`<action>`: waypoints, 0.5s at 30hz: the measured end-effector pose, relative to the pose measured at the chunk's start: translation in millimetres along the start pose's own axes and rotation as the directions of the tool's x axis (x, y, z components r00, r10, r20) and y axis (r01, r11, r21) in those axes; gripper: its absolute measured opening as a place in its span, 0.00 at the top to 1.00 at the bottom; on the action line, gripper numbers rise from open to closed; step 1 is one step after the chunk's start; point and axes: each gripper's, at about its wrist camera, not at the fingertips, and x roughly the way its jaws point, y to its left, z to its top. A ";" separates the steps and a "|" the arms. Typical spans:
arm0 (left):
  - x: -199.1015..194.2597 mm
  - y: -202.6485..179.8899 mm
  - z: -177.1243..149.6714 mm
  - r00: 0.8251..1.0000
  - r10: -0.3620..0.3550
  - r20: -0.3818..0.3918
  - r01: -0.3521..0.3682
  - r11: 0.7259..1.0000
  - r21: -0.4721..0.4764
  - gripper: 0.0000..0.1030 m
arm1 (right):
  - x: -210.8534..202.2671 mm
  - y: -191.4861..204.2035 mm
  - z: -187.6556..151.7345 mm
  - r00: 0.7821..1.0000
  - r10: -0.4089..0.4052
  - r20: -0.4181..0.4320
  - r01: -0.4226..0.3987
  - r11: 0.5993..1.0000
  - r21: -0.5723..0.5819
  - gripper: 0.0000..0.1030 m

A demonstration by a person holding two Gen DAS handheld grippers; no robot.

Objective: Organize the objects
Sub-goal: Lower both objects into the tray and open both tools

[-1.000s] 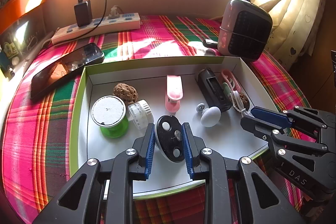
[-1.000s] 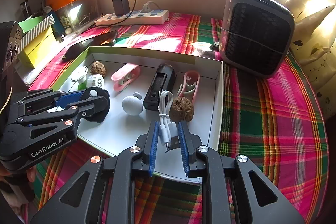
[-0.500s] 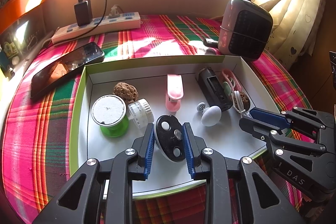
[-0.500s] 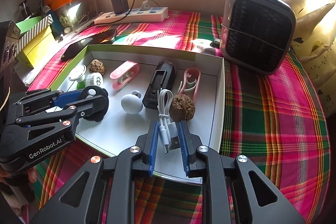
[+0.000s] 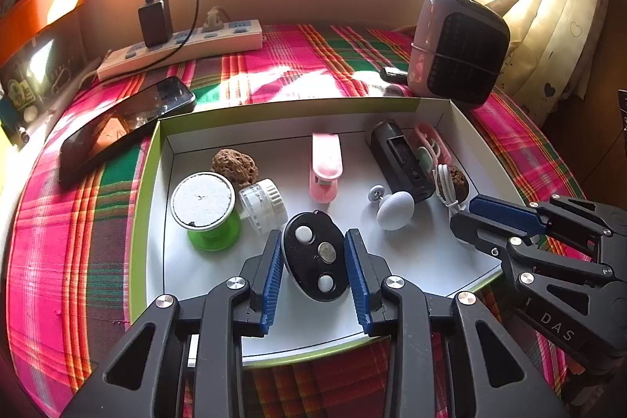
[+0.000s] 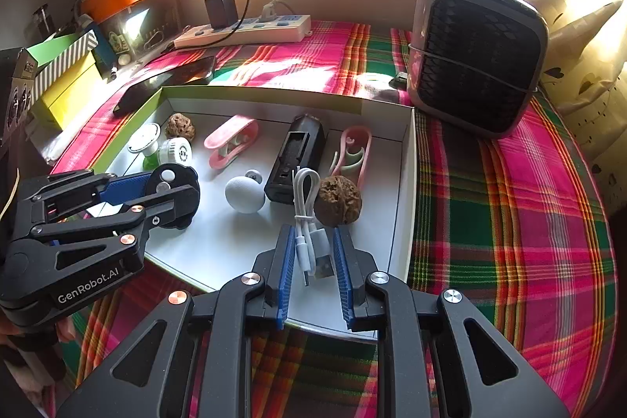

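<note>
A white tray with a green rim point(image 5: 141, 222) point(image 6: 403, 183) holds several small things. My left gripper point(image 5: 315, 261) is shut on a black oval disc point(image 5: 315, 255) with white buttons, at the tray's front; the disc also shows in the right wrist view point(image 6: 172, 183). My right gripper point(image 6: 313, 261) is shut on a coiled white USB cable point(image 6: 307, 222) at the tray's front right, next to a walnut point(image 6: 337, 200). The right gripper also shows in the left wrist view point(image 5: 493, 218).
In the tray: a green spool point(image 5: 205, 210), a clear cap point(image 5: 262, 202), another walnut point(image 5: 235, 165), pink clips point(image 5: 326, 163) point(image 6: 354, 153), a black box point(image 5: 399, 161), a white egg shape point(image 5: 395, 209). Outside: a phone point(image 5: 125, 122), power strip point(image 5: 184, 46), small heater point(image 6: 474, 53), boxes point(image 6: 66, 81).
Both grippers stay shut on their objects. The views have shifted only slightly; nothing in the tray has moved.
</note>
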 end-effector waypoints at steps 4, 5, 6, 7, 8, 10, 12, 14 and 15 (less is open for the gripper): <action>-2.2 -1.2 -0.5 1.000 0.010 0.006 -0.010 1.000 0.006 0.70 | -2.3 -0.4 0.0 1.000 0.000 0.004 0.000 1.000 0.010 0.79; -2.8 -1.7 -0.1 1.000 0.011 0.008 -0.011 1.000 0.008 0.70 | -2.9 -0.7 0.0 1.000 -0.001 0.006 0.001 1.000 0.014 0.79; -3.6 -1.9 -0.1 1.000 0.010 0.009 -0.010 1.000 0.008 0.70 | -3.3 -0.9 0.2 1.000 -0.001 0.007 0.001 1.000 0.018 0.79; -4.7 -2.2 -0.3 1.000 0.013 0.010 -0.013 1.000 0.008 0.69 | -3.9 -1.4 0.0 1.000 0.000 0.009 0.000 1.000 0.023 0.78; -6.4 -3.1 -0.5 1.000 0.021 0.016 -0.021 1.000 0.012 0.69 | -4.5 -1.4 0.0 1.000 0.000 0.012 0.000 1.000 0.026 0.78; -9.7 -5.2 -0.9 0.999 0.032 0.027 -0.033 0.999 0.024 0.69 | -6.1 -1.3 0.0 1.000 -0.001 0.018 0.001 1.000 0.030 0.76; -12.5 -5.6 -1.2 0.999 0.032 0.032 -0.033 0.999 0.023 0.69 | -8.2 -1.3 -0.6 1.000 0.000 0.025 0.000 0.999 0.033 0.70; -15.7 -6.2 -1.9 0.998 0.044 0.040 -0.045 0.999 0.025 0.69 | -10.5 -0.7 -1.3 1.000 0.005 0.031 -0.006 0.999 0.038 0.70; -17.6 -6.9 -2.3 0.998 0.051 0.047 -0.052 0.998 0.031 0.69 | -11.7 -0.2 -1.7 0.999 0.005 0.033 -0.006 0.999 0.040 0.70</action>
